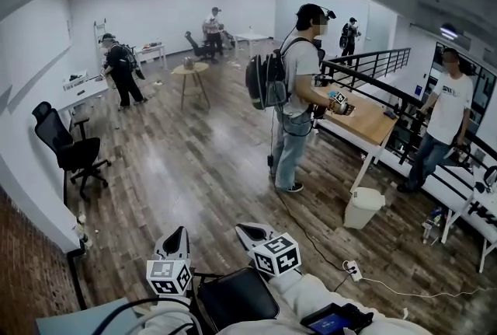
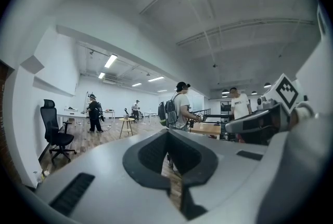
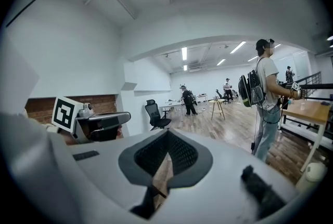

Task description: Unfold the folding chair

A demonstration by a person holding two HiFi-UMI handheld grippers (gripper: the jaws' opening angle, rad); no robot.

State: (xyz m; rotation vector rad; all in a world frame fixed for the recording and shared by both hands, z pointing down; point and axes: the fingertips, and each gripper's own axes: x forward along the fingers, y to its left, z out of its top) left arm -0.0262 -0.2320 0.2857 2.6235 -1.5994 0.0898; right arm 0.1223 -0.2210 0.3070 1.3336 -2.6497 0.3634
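Observation:
A black flat panel with rounded corners [image 1: 237, 298] sits at the bottom edge of the head view, just below and between my two grippers; I cannot tell whether it is the folded chair. Neither gripper view shows a chair. My left gripper [image 1: 175, 236] is held out level over the floor, its jaws shut and empty; its own view shows the tips [image 2: 169, 132] meeting. My right gripper [image 1: 250, 232] is beside it, tilted slightly down, also shut on nothing [image 3: 167, 132]. Each gripper appears at the edge of the other's view.
A person with a backpack [image 1: 295, 92] stands mid-floor beside a wooden desk [image 1: 373, 123] and a white bin [image 1: 363, 207]. A power strip with cable [image 1: 353, 270] lies on the floor at right. A black office chair [image 1: 70, 147] stands by the left wall. More people work further back.

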